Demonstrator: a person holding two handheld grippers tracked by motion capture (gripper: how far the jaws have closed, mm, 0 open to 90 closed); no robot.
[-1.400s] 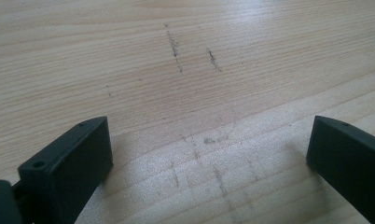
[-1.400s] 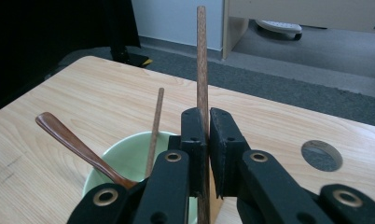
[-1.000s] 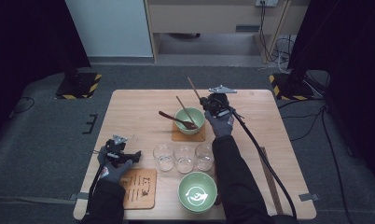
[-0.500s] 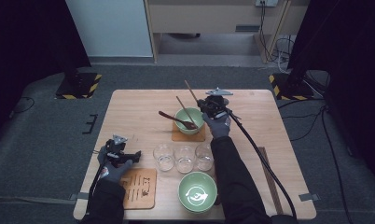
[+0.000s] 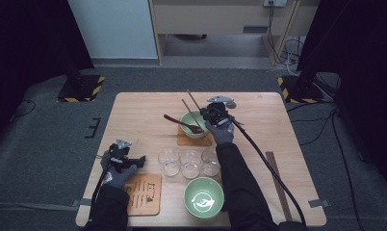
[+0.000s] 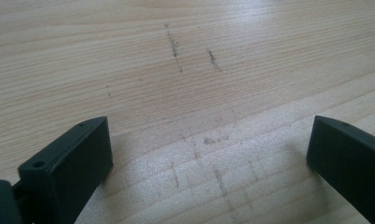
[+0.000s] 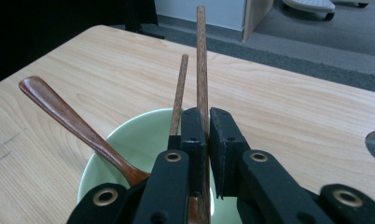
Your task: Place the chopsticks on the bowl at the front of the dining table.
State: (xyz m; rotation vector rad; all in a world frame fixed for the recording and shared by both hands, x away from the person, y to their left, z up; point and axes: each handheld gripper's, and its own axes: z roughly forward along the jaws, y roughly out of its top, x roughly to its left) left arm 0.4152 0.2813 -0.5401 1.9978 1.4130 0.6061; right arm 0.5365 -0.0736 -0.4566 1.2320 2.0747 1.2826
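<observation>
Pinching one wooden chopstick (image 7: 202, 70) between nearly closed jaws, right hand-held gripper (image 7: 208, 140) poised just over the pale green bowl (image 7: 143, 140). Chopstick running straight ahead past the jaw tips, tilted up and away. Second chopstick (image 7: 178, 93) just left of the jaws, leaning on the bowl's rim, not gripped. Dark wooden spoon (image 7: 69, 121) farther left, its scoop down in the bowl and handle angled outward. Left hand-held gripper (image 6: 209, 154) spread wide, holding nothing, low over bare counter (image 6: 185, 60), well apart from the bowl.
</observation>
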